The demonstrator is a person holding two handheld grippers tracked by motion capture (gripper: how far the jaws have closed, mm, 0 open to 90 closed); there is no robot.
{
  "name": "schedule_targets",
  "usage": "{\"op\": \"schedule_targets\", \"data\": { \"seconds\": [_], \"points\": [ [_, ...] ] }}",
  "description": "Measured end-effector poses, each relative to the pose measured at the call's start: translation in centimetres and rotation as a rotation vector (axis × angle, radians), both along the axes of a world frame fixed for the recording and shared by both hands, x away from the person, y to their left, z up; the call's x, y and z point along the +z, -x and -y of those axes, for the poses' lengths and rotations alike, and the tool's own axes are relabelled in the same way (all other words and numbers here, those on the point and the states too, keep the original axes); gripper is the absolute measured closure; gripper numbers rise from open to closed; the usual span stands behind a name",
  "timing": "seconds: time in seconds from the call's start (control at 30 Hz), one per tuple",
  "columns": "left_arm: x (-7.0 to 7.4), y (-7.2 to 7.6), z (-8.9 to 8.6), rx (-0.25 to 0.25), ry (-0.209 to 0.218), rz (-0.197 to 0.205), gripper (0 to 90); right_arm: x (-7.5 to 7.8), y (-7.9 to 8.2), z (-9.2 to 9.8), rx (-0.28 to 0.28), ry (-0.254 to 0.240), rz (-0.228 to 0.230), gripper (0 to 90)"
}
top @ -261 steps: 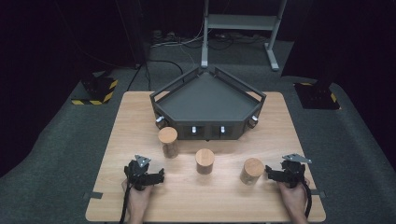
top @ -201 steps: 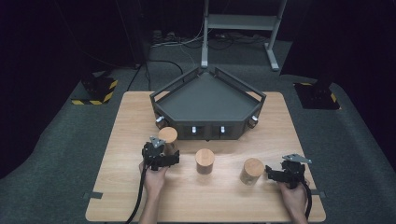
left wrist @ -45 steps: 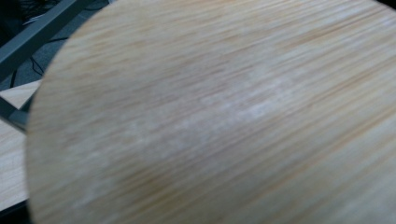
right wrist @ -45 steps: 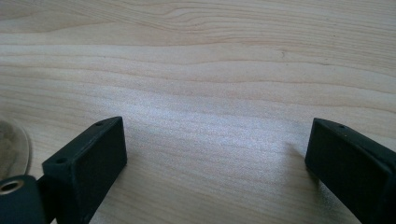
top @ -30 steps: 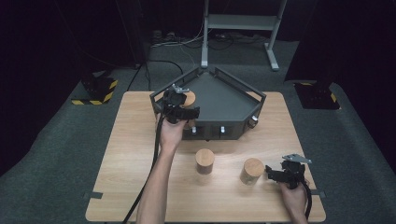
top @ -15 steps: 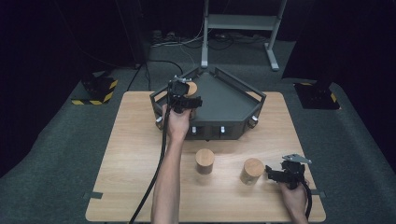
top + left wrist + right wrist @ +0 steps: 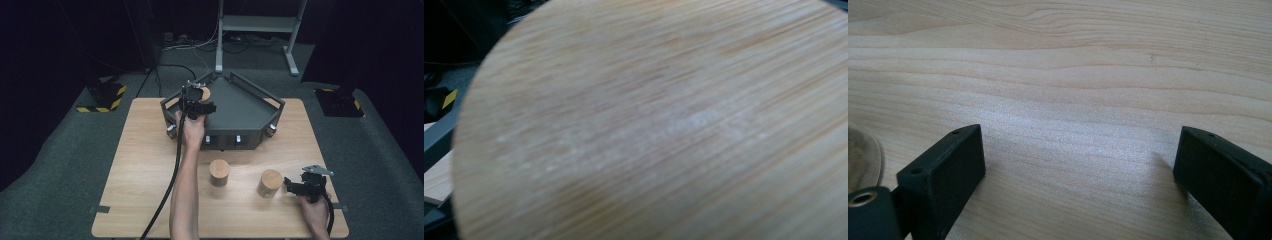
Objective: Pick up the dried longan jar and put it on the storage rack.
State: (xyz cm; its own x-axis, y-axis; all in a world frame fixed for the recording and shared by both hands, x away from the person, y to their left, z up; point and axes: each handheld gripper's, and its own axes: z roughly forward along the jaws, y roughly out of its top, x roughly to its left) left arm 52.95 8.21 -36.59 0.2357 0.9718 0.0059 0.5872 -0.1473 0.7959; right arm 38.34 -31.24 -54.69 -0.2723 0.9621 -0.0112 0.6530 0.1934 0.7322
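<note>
Up and over goes the left gripper (image 7: 199,101), carrying its wooden cylinder (image 7: 204,93) from the tabletop (image 7: 140,150) to a spot above the dark tray's (image 7: 240,107) left rear corner, fingers clamped on it; the cylinder's end grain sits right against the left gripper view's lens. Two more cylinders, middle cylinder (image 7: 219,172) and right cylinder (image 7: 270,183), stand on the tabletop. Just beside the right one rests the right gripper (image 7: 292,186), fingers (image 7: 943,175) spread wide over bare wood.
</note>
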Motion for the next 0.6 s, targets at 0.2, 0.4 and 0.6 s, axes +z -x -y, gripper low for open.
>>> {"op": "schedule_targets", "data": {
  "seconds": [0.2,0.4,0.6],
  "points": [
    [-0.33,-0.08,0.10,-0.001,-0.016,-0.005,26.3,0.00,0.00,0.01,0.001,0.001,0.000,6.3],
    [-0.79,-0.14,0.19,0.002,-0.028,-0.005,26.3,0.00,0.00,0.01,0.001,0.000,0.000,6.3],
    [-0.94,-0.14,-0.05,-0.008,-0.016,0.004,26.3,0.00,0.00,0.00,0.000,0.000,0.000,6.3]
  ]
}}
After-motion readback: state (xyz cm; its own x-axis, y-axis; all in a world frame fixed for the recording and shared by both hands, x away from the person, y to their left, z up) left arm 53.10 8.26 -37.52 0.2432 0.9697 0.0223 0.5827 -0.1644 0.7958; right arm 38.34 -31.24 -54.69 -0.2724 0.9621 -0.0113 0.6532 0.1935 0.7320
